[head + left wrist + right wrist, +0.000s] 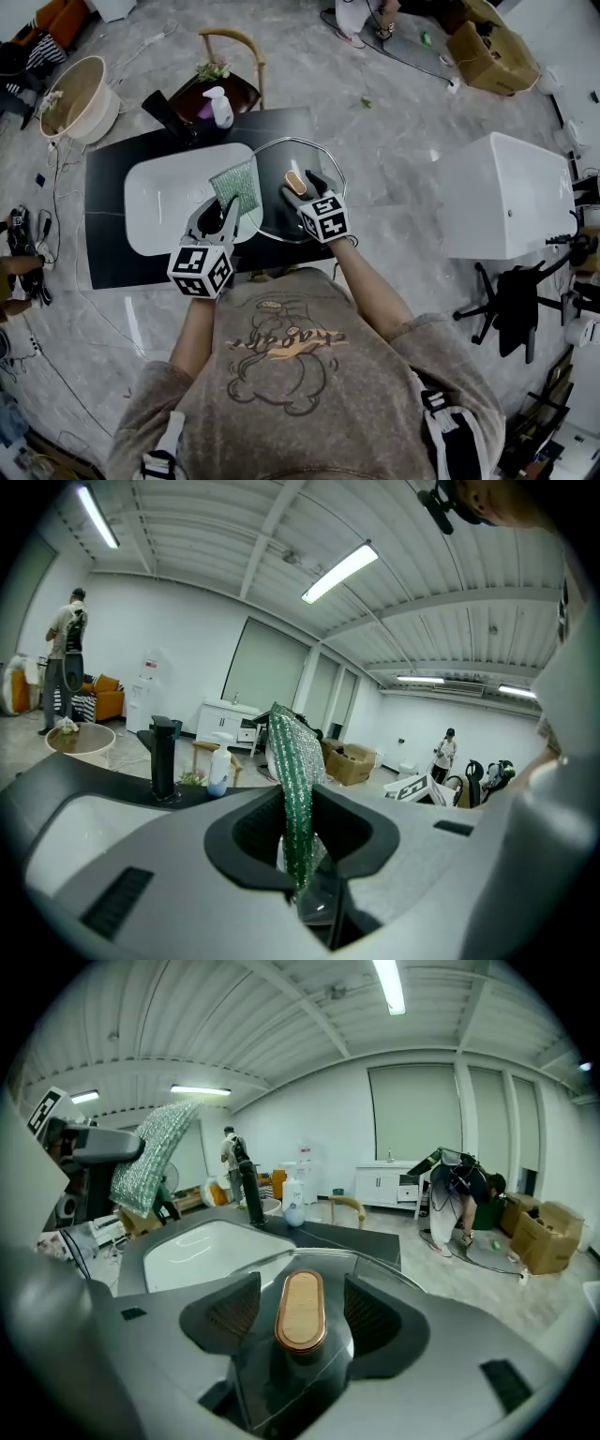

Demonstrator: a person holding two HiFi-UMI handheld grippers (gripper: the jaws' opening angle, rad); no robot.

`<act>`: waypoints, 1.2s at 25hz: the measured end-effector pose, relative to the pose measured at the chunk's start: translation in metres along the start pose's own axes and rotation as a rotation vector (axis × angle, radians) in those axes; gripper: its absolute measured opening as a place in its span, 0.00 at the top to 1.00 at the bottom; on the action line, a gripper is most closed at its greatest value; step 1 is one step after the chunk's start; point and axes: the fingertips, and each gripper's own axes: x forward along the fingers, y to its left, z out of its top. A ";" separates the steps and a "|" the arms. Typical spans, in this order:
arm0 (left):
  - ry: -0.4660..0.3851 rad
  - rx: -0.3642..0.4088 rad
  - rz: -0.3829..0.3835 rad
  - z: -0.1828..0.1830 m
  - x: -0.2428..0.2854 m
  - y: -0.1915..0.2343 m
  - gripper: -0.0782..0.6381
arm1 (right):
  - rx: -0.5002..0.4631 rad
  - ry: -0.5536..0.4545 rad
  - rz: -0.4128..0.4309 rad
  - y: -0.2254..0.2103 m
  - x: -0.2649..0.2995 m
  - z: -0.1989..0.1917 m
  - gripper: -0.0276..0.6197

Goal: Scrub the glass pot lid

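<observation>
The round glass pot lid (323,159) is over the right end of the white sink (155,202). My right gripper (302,187) is shut around its oval wooden knob (294,180). In the right gripper view the knob (300,1309) stands between the jaws above the glass (328,1262). My left gripper (225,204) is shut on a green sparkly scrubbing cloth (236,184), which it holds upright just left of the lid, by the rim. In the left gripper view the cloth (295,799) rises out of the pinched jaws. The cloth (155,1152) also shows at upper left in the right gripper view.
The sink is set in a black counter (112,253) with a black faucet (169,111) and a soap bottle (220,107) at the back. A wooden chair (234,47) stands behind, a white cabinet (506,197) to the right, a round tub (80,98) far left. People stand far off.
</observation>
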 end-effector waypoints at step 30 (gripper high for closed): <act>0.020 -0.019 0.020 -0.005 0.011 0.004 0.77 | -0.120 0.171 -0.033 -0.007 0.037 -0.028 0.67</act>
